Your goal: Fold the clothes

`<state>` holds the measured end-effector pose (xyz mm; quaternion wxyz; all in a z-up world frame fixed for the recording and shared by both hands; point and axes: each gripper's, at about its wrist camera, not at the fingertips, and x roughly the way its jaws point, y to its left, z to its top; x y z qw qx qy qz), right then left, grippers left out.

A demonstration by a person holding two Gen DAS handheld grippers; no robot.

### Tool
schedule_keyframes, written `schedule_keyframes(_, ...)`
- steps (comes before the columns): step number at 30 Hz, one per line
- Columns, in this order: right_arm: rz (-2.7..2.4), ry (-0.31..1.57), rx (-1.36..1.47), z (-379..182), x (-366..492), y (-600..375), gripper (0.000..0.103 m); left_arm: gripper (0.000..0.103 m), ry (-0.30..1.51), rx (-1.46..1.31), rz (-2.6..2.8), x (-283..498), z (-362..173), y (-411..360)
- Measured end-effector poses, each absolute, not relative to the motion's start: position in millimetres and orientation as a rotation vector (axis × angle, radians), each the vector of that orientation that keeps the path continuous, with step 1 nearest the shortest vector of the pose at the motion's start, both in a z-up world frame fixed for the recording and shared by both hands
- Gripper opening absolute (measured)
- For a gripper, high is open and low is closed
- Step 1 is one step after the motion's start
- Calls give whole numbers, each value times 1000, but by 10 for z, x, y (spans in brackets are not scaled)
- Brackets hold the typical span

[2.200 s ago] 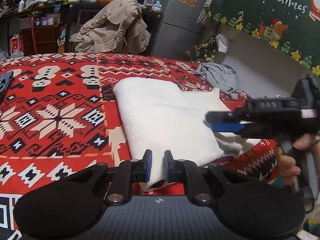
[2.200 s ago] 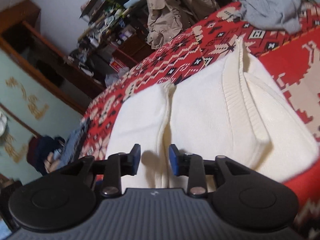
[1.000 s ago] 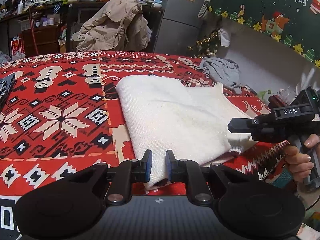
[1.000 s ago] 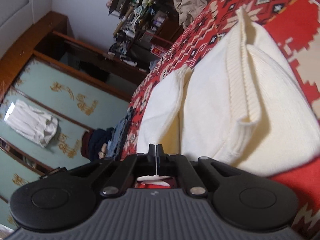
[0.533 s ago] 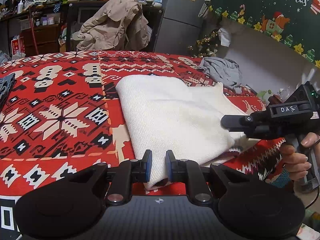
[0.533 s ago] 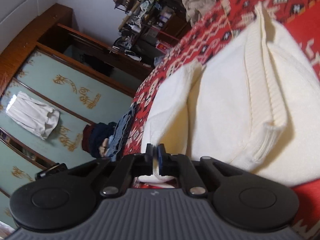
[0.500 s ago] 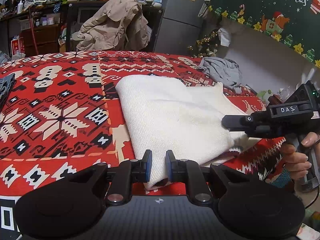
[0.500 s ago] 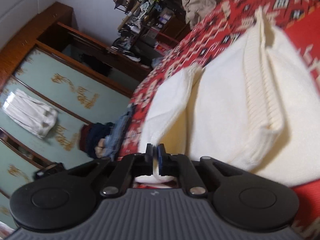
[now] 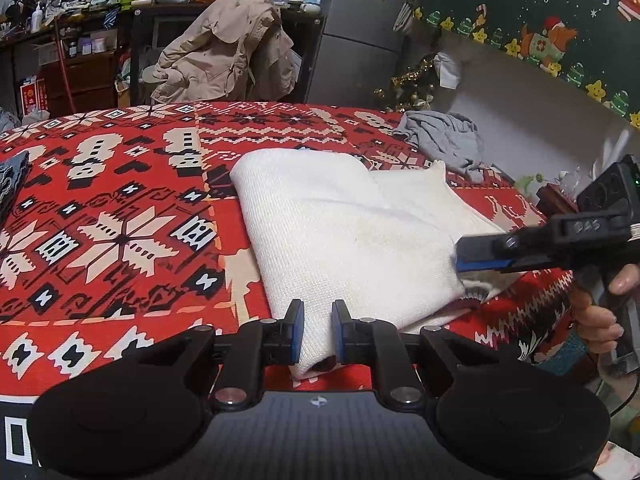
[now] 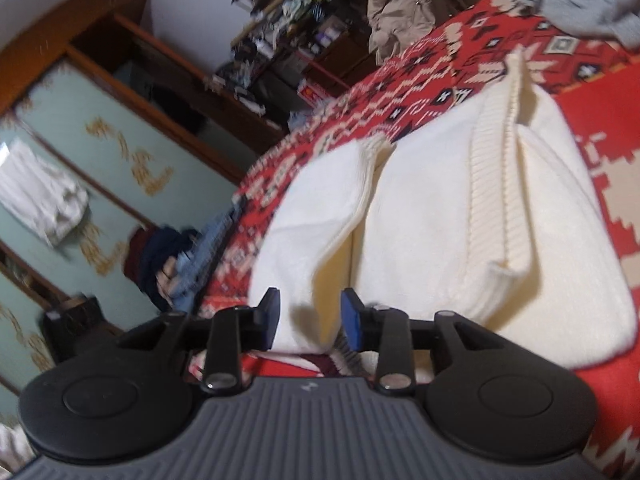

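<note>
A folded cream knit sweater [image 9: 344,224] lies on the red patterned bedspread [image 9: 112,216]. My left gripper [image 9: 316,330] is shut on the sweater's near corner, with cloth pinched between the blue pads. My right gripper [image 10: 309,318] is open, its jaws either side of the sweater's near fold [image 10: 320,240] without pinching it. In the left wrist view the right gripper [image 9: 476,258] hovers at the sweater's right edge, held by a hand. A ribbed hem [image 10: 500,168] runs across the top of the sweater.
A grey garment [image 9: 444,138] lies crumpled at the far right of the bed. A beige jacket [image 9: 224,48] hangs over a chair behind the bed. Dark folded clothes [image 10: 176,264] sit at the left edge. Cluttered shelves and a Christmas wall cloth stand behind.
My right gripper was shut on the sweater's edge half a second ago and has now opened and let go. My left gripper keeps its hold and has barely moved.
</note>
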<state>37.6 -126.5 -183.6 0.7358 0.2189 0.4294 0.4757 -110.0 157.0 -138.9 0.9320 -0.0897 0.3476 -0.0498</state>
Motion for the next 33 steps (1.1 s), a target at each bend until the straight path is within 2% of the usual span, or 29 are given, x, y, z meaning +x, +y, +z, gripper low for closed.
schedule_keyframes(1,1050,951,449,-1841,367,-1226,28,15,712,-184,-102,-1099,-1388,1571)
schedule_keyframes(2,1059,947,431,-1825,343,-1213,5,15,712,-183,-103,-1102,-1389,1571)
schedule_keyframes(6,1079,931,382,-1750,244,-1213,5,15,714,-169,-106,-1098,-1393,1558)
schedule_keyframes(10,1047,933,413,-1716,221,-1405,3,15,716,-146,-107,-1094,-1391,1538)
schedule_keyframes(11,1038,938,411,-1728,211,-1434,0,15,718,-144,-107,-1095,-1389,1541)
schedule_keyframes(16,1011,944,465,-1746,157,-1573,0,15,720,-133,-113,-1118,-1358,1544)
schedule_keyframes(20,1024,887,491,-1644,105,-1557,20,15,708,-182,-121,-1137,-1314,1629)
schedule_keyframes(22,1009,894,441,-1636,110,-1463,25,15,695,-233,-112,-1148,-1286,1718)
schedule_keyframes(24,1017,920,428,-1665,113,-1412,22,15,685,-268,-113,-1153,-1263,1781)
schedule_keyframes(25,1022,933,422,-1680,114,-1388,10,13,685,-278,-130,-1156,-1262,1790)
schedule_keyframes(26,1011,938,409,-1689,101,-1380,5,10,695,-291,-158,-1156,-1279,1791)
schedule_keyframes(27,1005,944,406,-1697,84,-1376,4,5,713,-294,-178,-1152,-1305,1777)
schedule_keyframes(33,959,970,408,-1741,25,-1410,4,5,749,-284,-168,-1214,-1411,1759)
